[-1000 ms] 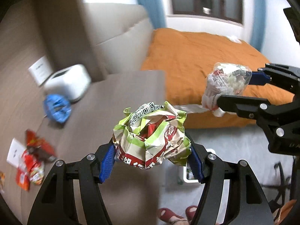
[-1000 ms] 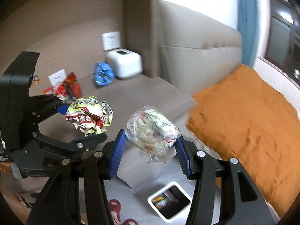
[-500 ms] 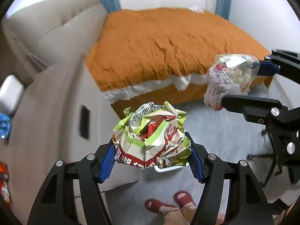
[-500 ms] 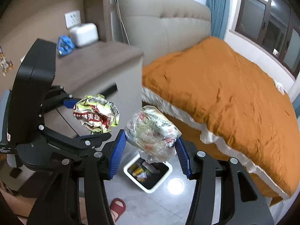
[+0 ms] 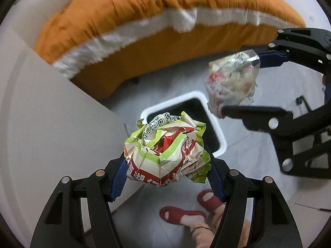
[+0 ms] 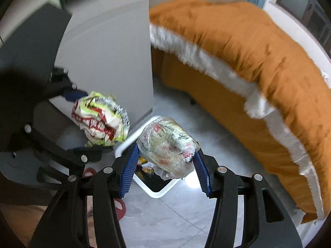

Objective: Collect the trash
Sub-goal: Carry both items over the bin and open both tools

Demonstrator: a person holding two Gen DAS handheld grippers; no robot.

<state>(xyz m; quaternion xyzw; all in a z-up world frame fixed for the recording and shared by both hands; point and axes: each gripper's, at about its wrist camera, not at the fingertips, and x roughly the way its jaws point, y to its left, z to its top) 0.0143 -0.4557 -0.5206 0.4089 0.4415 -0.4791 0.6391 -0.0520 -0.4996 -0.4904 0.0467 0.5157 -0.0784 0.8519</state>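
Two grippers, each clamping a ball of trash above the bin.

Left gripper (image 5: 166,175) pinches a crumpled green-and-red wrapper (image 5: 165,153); right gripper (image 6: 165,167) pinches a clear plastic wad (image 6: 168,146). Both hang over the white bin (image 5: 220,138) on the floor, between the cabinet (image 5: 51,124) and the orange bed (image 6: 258,62).

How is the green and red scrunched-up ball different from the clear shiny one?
The green and red paper wad is printed paper with stripes and a square code; the clear plastic wad is see-through wrap around scraps. The paper wad sits in the left gripper, the plastic wad in the right gripper. The paper wad has sharp folds; the plastic wad looks smoother and glossy. Both are crumpled trash, pinched in blue-padded jaws above the white bin.
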